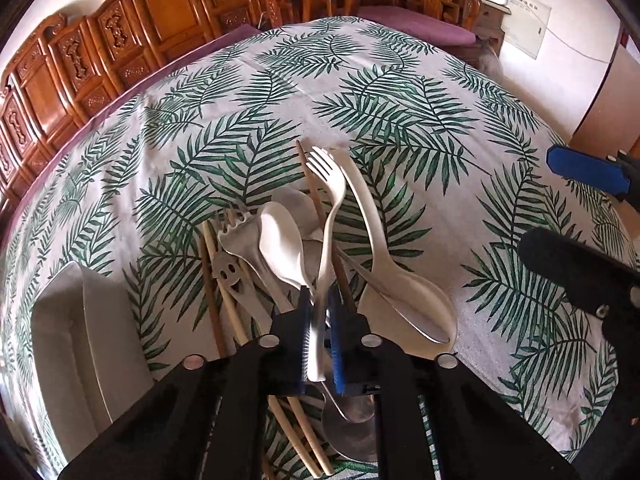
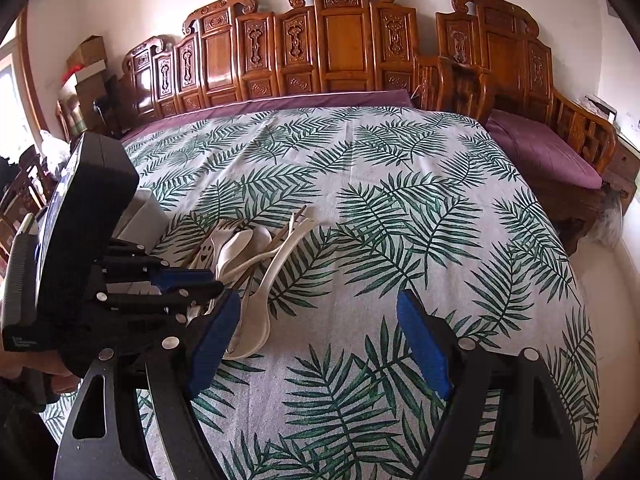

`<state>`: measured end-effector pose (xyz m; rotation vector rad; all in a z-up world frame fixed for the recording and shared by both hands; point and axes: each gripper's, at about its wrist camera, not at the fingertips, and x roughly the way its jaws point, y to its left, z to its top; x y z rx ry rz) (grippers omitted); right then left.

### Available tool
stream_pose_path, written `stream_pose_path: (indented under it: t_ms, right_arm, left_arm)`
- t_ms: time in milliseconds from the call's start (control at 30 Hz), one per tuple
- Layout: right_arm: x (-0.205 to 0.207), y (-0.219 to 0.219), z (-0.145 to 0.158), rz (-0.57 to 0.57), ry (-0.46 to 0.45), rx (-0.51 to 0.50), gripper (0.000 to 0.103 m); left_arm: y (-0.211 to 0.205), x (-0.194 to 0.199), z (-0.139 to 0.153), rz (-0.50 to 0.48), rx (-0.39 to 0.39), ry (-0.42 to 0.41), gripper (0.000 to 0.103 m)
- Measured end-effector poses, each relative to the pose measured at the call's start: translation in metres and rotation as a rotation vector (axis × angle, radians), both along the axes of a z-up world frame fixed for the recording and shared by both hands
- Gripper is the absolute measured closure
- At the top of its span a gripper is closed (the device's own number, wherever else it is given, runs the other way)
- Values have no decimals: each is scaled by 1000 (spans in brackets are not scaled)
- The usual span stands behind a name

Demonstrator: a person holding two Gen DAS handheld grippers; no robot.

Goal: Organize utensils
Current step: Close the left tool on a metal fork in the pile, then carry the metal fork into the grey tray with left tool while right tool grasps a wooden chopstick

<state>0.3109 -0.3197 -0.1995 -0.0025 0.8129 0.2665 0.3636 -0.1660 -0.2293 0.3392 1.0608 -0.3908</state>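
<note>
A pile of utensils [image 1: 280, 248] lies on the leaf-print tablecloth [image 1: 400, 100]: cream plastic spoons, a metal spork, a smiley-face metal utensil, chopsticks and metal spoons. My left gripper [image 1: 320, 304] is shut on the handle of a cream plastic fork [image 1: 326, 184], whose tines point away over the pile. A large cream spoon [image 1: 400, 292] lies just right of it. My right gripper [image 2: 320, 312] is open and empty above bare cloth, right of the pile [image 2: 248, 252]. The left gripper [image 2: 188, 284] shows at the left of the right wrist view.
A white tray or organizer [image 1: 80, 328] sits left of the pile; it also shows in the right wrist view [image 2: 144, 212]. Carved wooden benches [image 2: 320, 52] with purple cushions [image 2: 540, 148] stand beyond the table. The right gripper's blue finger [image 1: 584, 168] shows at the right.
</note>
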Motion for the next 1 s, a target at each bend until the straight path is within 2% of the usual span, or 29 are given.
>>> stream_pose_path:
  t_ms: [67, 267, 467, 667, 767, 1000]
  right_arm:
    - [0, 1, -1, 0, 1, -4, 20]
    - [0, 4, -3, 7, 5, -12, 21]
    - [-1, 17, -10, 34, 15, -23, 22]
    - [9, 28, -21, 46, 44, -40, 35]
    - [17, 34, -22, 44, 54, -28, 38]
    - [33, 56, -27, 59, 86, -33, 55]
  left_arm:
    - [0, 0, 0, 1, -4, 0, 99]
    - [11, -4, 3, 37, -54, 11, 99]
    - [28, -21, 23, 51, -109, -41, 99]
    - [50, -45, 47, 59, -165, -97, 99]
    - [57, -55, 54, 53, -168, -119, 99]
    - [80, -79, 66, 56, -197, -150, 99]
